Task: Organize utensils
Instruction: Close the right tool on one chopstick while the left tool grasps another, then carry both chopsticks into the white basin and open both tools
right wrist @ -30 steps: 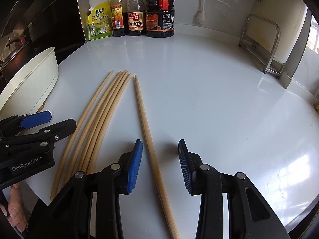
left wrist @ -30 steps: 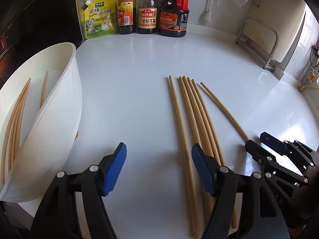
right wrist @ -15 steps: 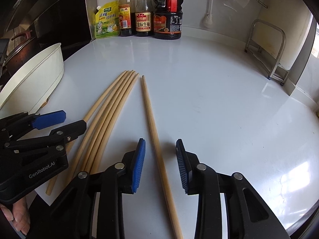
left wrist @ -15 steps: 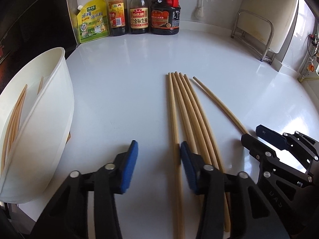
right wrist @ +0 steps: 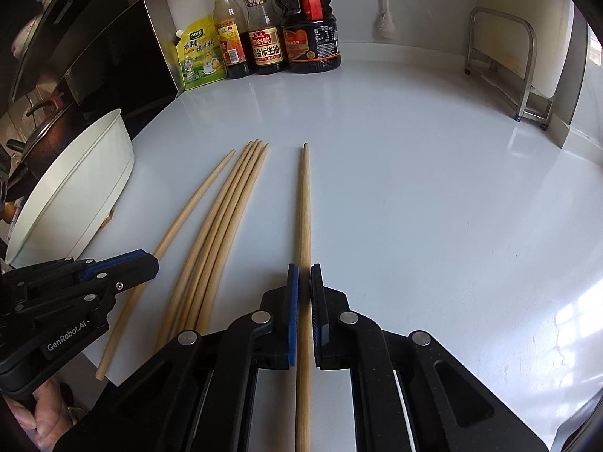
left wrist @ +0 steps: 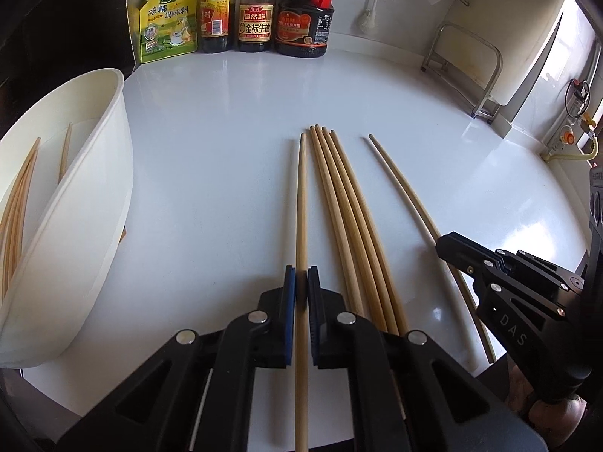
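Observation:
Long wooden chopsticks lie on a white counter (left wrist: 226,150). My left gripper (left wrist: 301,277) is shut on the leftmost chopstick (left wrist: 301,207), whose far tip points at the bottles. My right gripper (right wrist: 304,273) is shut on the rightmost chopstick (right wrist: 305,207). Between the two, a bundle of several chopsticks (left wrist: 339,203) (right wrist: 233,203) lies loose. Each gripper also shows in the other's view: the right gripper (left wrist: 443,241) at the right, the left gripper (right wrist: 152,261) at the left. A white tub (left wrist: 94,188) (right wrist: 75,188) on the left holds more chopsticks (left wrist: 19,196).
Sauce bottles (left wrist: 256,11) and a yellow-green pouch (left wrist: 167,19) stand against the back wall. A metal rack (left wrist: 471,56) is at the back right. A dark pot (right wrist: 45,128) sits beyond the tub. The counter's front edge runs just under both grippers.
Both grippers' jaws have closed from open onto a chopstick each. The left one's chopstick now lies slightly apart from the bundle.

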Demonstrator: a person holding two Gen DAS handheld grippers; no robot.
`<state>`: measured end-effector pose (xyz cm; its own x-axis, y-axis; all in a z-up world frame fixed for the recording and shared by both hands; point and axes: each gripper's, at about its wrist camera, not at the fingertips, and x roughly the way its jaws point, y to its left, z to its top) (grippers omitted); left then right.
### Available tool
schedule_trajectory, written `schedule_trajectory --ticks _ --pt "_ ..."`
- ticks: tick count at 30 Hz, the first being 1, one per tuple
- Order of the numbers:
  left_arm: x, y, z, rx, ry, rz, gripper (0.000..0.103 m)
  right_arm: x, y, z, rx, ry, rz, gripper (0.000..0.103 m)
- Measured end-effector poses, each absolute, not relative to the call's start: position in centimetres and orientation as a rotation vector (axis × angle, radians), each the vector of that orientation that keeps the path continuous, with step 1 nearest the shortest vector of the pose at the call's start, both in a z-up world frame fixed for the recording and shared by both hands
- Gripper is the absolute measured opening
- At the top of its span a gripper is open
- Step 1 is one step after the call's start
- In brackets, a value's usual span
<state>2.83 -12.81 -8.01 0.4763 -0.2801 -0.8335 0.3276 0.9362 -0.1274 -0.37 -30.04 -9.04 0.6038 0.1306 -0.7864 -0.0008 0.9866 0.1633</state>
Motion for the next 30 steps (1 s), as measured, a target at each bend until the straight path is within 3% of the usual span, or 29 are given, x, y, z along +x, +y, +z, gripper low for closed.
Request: schedule_trajectory --ticks 30 --pt "0.6 -7.9 -1.0 -0.008 0.866 -0.441 0.007 -3.2 -26.7 -2.5 0.229 0.793 0.056 0.006"
